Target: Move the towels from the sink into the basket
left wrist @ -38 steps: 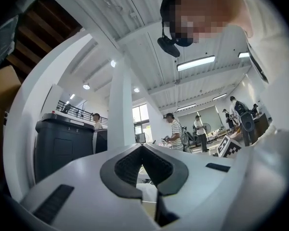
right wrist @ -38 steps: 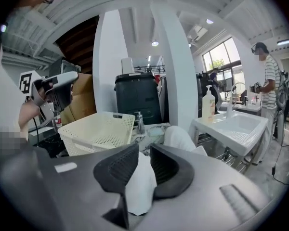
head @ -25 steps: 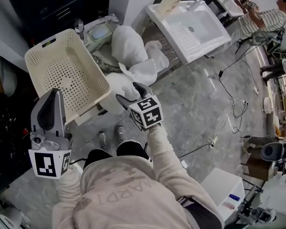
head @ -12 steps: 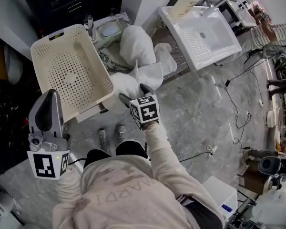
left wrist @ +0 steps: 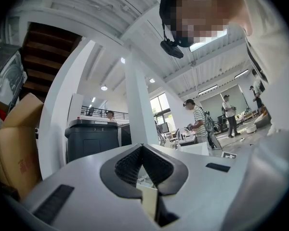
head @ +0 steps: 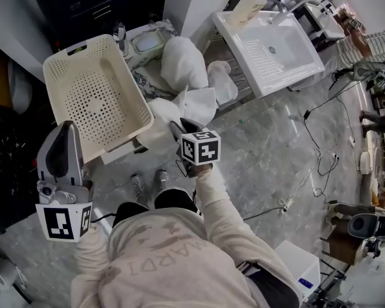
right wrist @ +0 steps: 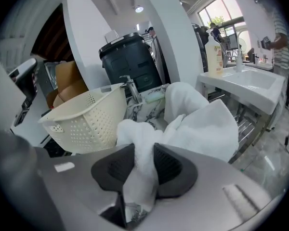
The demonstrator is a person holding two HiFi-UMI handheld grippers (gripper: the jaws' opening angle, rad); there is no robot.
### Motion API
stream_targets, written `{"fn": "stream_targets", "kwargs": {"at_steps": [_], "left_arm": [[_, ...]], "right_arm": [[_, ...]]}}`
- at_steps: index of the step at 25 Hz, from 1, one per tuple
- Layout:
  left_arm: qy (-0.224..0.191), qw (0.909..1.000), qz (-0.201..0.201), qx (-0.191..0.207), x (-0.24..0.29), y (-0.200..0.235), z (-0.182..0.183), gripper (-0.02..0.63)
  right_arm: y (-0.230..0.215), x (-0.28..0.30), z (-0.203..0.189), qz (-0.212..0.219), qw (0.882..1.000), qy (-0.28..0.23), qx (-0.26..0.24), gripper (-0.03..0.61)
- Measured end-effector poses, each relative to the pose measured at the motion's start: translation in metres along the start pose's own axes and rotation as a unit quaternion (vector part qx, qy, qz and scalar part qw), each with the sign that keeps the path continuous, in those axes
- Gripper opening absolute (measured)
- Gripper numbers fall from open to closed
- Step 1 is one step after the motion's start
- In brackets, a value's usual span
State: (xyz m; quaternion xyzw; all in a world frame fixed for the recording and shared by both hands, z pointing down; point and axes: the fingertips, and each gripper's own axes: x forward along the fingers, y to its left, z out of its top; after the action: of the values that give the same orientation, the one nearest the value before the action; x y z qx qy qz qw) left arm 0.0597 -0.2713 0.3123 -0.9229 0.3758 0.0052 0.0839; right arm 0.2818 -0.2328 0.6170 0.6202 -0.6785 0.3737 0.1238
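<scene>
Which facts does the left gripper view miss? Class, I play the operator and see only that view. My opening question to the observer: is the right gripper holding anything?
Observer: Yes. The right gripper has just been closing its jaws, and they now pinch a fold of white towel.
Operator: Where is the basket?
Observer: The cream basket stands just left of that towel in the head view.
Operator: Any towels in it?
Observer: None. Its perforated floor shows bare.
</scene>
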Motion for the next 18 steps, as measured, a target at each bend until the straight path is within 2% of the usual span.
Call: {"fn": "stream_targets", "kwargs": {"at_steps": [4, 5, 7, 10, 14, 18], "left_arm": [[-0.004, 1.0000, 0.003, 0.004, -0.005, 0.004, 0.004, 0.005], [-0.005, 1.0000, 0.003, 0.004, -0.006, 0.004, 0.004, 0.006], [-0.007, 1.0000, 0.004, 0.003, -0.008, 0.004, 0.005, 0.005], [-0.014, 0.9999, 0.002, 0.004, -0.012, 0.002, 0.010, 0.006], [-0.021, 0.9998, 0.002, 0.002, -0.018, 0.002, 0.015, 0.005], [-0.026, 0.9997, 0.002, 0.002, -0.024, 0.003, 0.018, 0.005]], "right_arm": [[0.013, -0.019, 0.019, 0.014, 0.998, -0.059, -0.009, 0.084], [0.020, -0.027, 0.028, 0.022, 0.997, -0.078, -0.011, 0.018], [0.033, -0.039, 0.046, 0.035, 0.994, -0.104, -0.025, 0.017], [0.042, -0.050, 0.059, 0.027, 0.992, -0.110, -0.058, 0.017], [0.041, -0.056, 0.054, 0.029, 0.994, -0.104, -0.036, 0.017], [0.030, -0.048, 0.039, 0.002, 0.996, -0.085, -0.017, 0.037]]}}
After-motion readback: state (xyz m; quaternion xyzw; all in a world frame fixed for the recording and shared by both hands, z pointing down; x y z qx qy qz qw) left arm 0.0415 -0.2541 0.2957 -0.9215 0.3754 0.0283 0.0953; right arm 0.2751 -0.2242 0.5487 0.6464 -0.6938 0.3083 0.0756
